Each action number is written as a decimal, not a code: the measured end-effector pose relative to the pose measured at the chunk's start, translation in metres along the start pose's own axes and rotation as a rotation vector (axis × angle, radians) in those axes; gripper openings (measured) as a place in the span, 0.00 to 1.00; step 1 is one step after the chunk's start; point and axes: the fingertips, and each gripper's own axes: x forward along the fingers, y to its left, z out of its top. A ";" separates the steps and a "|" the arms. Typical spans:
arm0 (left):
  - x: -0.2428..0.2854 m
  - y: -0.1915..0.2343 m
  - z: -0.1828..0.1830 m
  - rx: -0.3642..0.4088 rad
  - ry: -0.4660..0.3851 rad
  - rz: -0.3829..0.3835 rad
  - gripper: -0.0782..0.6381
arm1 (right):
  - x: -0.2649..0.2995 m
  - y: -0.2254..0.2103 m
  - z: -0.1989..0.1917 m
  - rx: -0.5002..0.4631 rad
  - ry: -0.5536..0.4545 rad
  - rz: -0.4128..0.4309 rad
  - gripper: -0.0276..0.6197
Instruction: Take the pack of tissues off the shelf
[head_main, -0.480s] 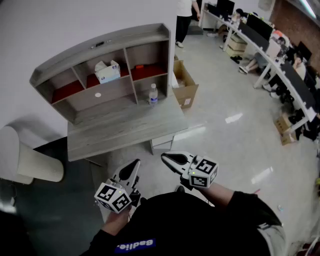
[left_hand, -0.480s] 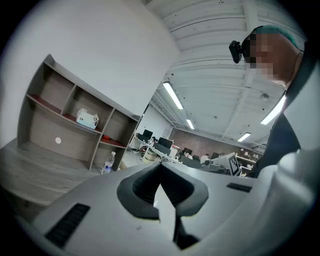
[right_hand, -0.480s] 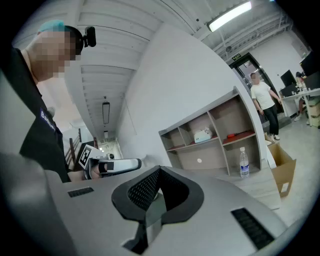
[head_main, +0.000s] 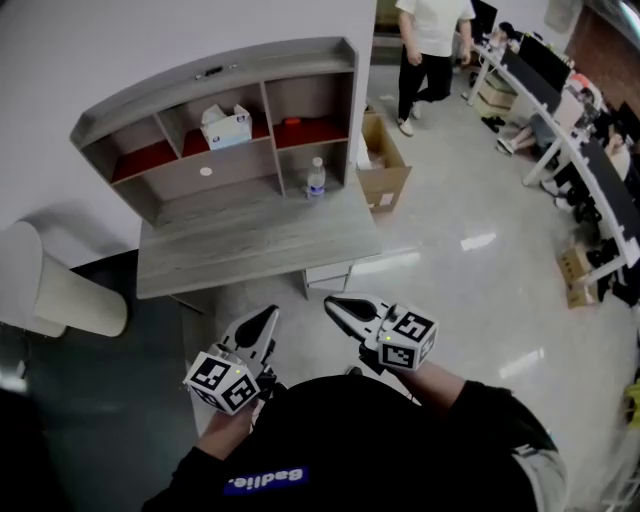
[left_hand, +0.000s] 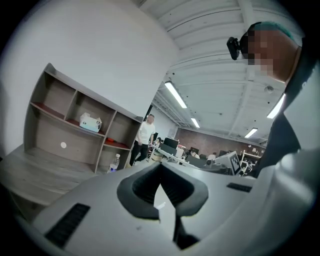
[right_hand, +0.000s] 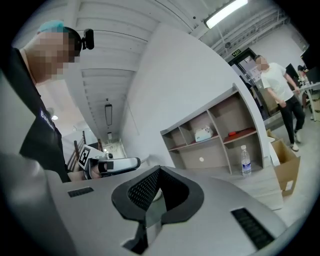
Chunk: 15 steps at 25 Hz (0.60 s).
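- The light blue and white pack of tissues (head_main: 226, 127) sits in the middle upper compartment of the grey wooden shelf unit (head_main: 215, 75), in the upper left part of the head view. It rests on a red liner with a white tissue sticking out of its top.
- The shelf unit stands at the back of a grey wood-grain surface (head_main: 250, 245) against a white wall.
- A clear plastic water bottle (head_main: 316, 178) stands upright in the lower right compartment. A small red object (head_main: 292, 121) lies in the compartment above it, just right of the tissues' compartment.
- The left hand-held gripper (head_main: 268, 318), white with a marker cube at its rear, is low in the head view, left of centre. Its jaws are pressed together with nothing between them, and it is well apart from the shelf.
- The right hand-held gripper (head_main: 335, 303) is beside it, just right of centre. Its jaws are also pressed together and empty, pointing towards the front edge of the surface without touching it.
- An open brown cardboard box (head_main: 385, 160) sits on the glossy floor just right of the surface.
- A person in a white shirt and dark trousers (head_main: 430, 40) stands at the top of the head view, beyond the box.
- Long desks with monitors (head_main: 560, 90) run along the upper right.
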 end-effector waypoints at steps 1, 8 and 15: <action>0.003 -0.001 -0.001 0.003 -0.003 0.009 0.11 | -0.001 -0.003 0.000 0.000 0.001 0.009 0.08; 0.022 -0.006 -0.001 0.052 -0.023 0.124 0.11 | -0.011 -0.028 -0.004 0.037 0.026 0.079 0.08; 0.037 0.010 -0.007 0.068 -0.033 0.202 0.11 | -0.013 -0.052 -0.009 0.064 0.068 0.106 0.08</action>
